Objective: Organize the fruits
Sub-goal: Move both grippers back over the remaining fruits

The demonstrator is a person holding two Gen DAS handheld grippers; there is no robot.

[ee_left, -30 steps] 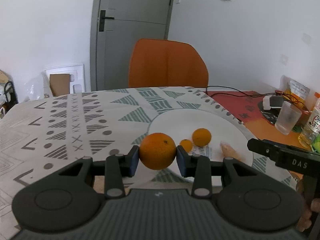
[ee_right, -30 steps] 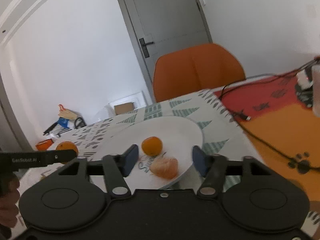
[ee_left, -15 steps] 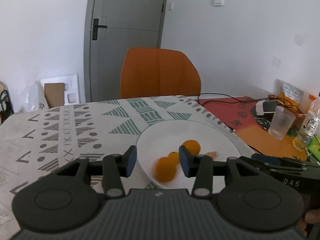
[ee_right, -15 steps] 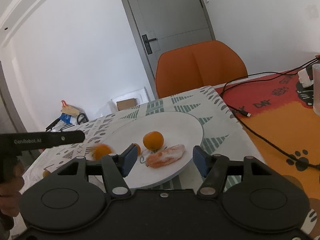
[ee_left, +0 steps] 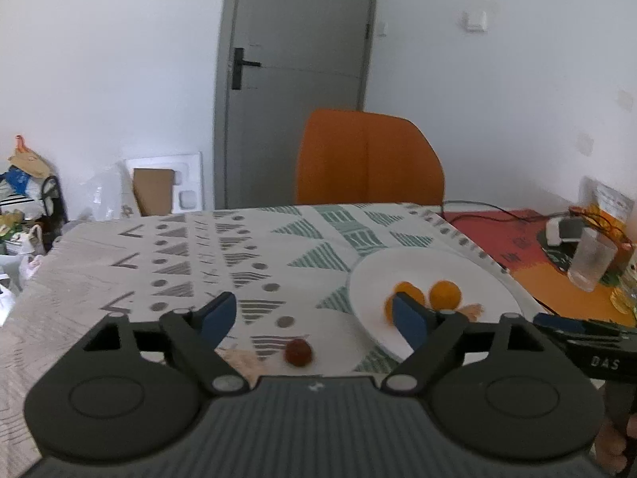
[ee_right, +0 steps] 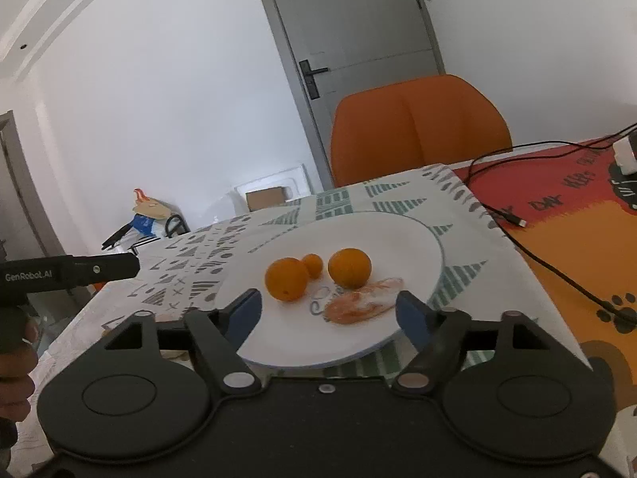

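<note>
- The left claw (ee_left: 314, 314) is spread wide and holds nothing, above the patterned cloth (ee_left: 247, 247) on the worktop.
- A small dark red fruit (ee_left: 297, 352) lies on the cloth between its fingers, near the claw body.
- The right claw (ee_right: 328, 310) is also apart and empty, over the near rim of the white plate (ee_right: 414, 239).
- On the plate sit two oranges (ee_right: 286, 279) (ee_right: 349, 268), with a smaller orange (ee_right: 312, 265) between them, just behind.
- A peeled fruit piece (ee_right: 364, 300) lies nearest, its long axis left to right, rising slightly to the right.
- An orange chair (ee_right: 418, 127) stands at the far side.
</note>
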